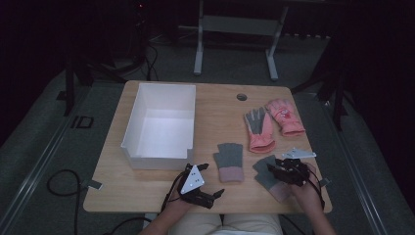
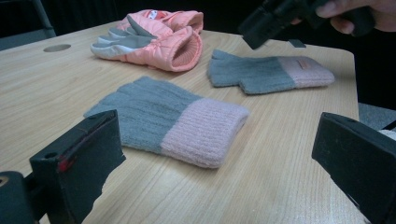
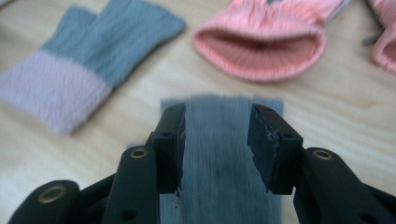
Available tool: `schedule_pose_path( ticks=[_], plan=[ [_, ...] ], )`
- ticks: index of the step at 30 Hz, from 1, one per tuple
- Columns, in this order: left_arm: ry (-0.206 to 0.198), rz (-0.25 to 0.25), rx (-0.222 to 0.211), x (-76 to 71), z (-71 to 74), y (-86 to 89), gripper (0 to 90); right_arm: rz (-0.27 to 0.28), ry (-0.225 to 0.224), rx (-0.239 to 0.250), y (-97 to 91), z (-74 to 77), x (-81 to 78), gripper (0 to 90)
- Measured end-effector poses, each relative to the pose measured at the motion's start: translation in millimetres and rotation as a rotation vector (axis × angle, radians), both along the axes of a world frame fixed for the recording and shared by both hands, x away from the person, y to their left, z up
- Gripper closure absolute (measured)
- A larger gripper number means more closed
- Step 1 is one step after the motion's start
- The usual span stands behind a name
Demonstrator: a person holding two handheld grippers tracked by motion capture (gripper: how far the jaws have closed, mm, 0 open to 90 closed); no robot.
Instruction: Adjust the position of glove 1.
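Two grey knit gloves with pink cuffs lie near the table's front edge. The left knit glove [image 1: 229, 161] [image 2: 173, 121] [image 3: 93, 56] lies flat just ahead of my left gripper [image 1: 212, 179] [image 2: 214, 119], whose jaws stand wide open and empty. My right gripper [image 1: 274, 169] [image 3: 217, 112] [image 2: 271, 21] hovers over the right knit glove [image 1: 265, 172] [image 2: 266, 74] [image 3: 217, 158]. Its jaws are partly open, and the glove's grey part lies flat beneath them, not pinched.
Two pink padded gloves [image 1: 259, 129] [image 1: 285, 116] lie behind the knit ones, the nearer showing its open cuff [image 3: 261, 42] [image 2: 154, 42]. A white open box [image 1: 132, 122] stands at the left. A round cable hole [image 1: 241, 97] is at the back.
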State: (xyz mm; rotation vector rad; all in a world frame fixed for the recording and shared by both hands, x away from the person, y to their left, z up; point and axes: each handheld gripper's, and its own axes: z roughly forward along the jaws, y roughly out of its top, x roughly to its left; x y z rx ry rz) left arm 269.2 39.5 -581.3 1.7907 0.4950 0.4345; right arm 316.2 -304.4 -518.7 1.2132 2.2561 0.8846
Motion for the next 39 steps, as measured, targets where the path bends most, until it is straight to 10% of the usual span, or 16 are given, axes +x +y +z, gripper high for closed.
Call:
schedule_pose_path(
  ticks=[9,12,17,23,29,39],
  plan=[
    [-0.011,0.004,0.003,-1.1,-0.1,-0.5,1.4,0.032,0.042,-0.097,-3.0,-31.3,-2.8,57.5],
    [-0.013,0.002,0.004,-1.3,-0.1,-0.9,1.4,0.012,0.041,-0.052,-5.1,-34.0,-1.8,65.8],
    [-0.011,0.001,0.000,-1.1,-0.1,-0.3,1.4,-0.053,0.036,-0.050,-1.1,-33.5,-3.8,83.9],
    [-0.012,0.001,-0.003,-1.2,-0.1,-0.1,1.4,-0.156,-0.004,-0.006,-5.6,-15.1,-11.9,85.2],
    [-0.011,0.008,-0.008,-1.3,-0.3,0.1,1.4,-0.368,-0.054,0.073,-25.4,12.2,-16.2,85.1],
    [-0.012,0.004,-0.008,-1.4,-0.2,0.4,1.4,-0.435,-0.035,0.054,-35.4,0.6,3.3,85.0]
  ],
)
